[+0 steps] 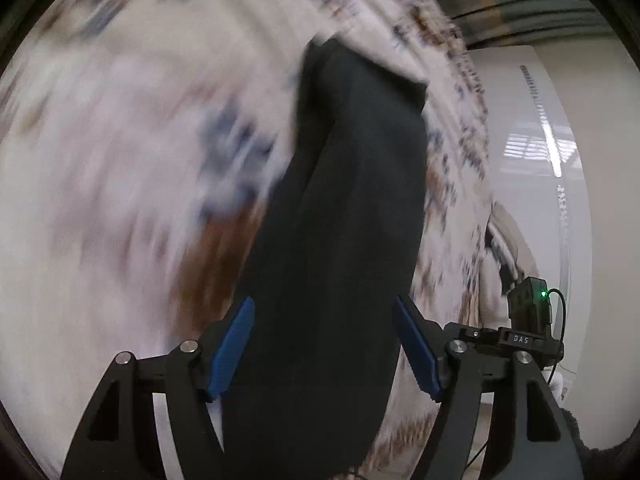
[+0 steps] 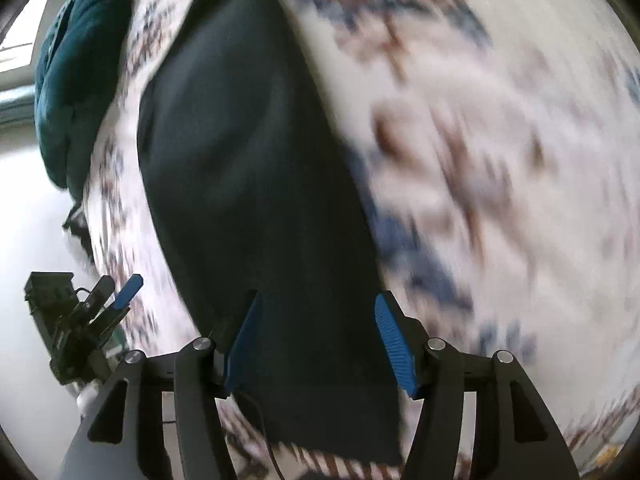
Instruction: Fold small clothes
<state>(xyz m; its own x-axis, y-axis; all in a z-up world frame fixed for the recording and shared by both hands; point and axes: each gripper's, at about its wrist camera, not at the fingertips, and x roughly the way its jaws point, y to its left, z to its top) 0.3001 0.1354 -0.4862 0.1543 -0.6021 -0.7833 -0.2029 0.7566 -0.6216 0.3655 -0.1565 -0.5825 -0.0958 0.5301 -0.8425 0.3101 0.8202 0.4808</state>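
Left gripper (image 1: 323, 348), right gripper (image 2: 316, 340): both released, straddling dark garment (image 1: 344, 216); long axis runs fwd from grippers over patterned cloth (image 1: 120, 160).

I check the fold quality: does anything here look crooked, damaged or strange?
Nothing stands out. The dark garment lies flat on the patterned cloth between the open left gripper; the right gripper is open too. Blur hides details.

You're getting heavy motion blur across the patterned bedspread (image 1: 120, 140) in both views; only the blue fingers (image 2: 394, 344) stay sharp. Bright daylight washes out the edges, where fisheye bending is strong.
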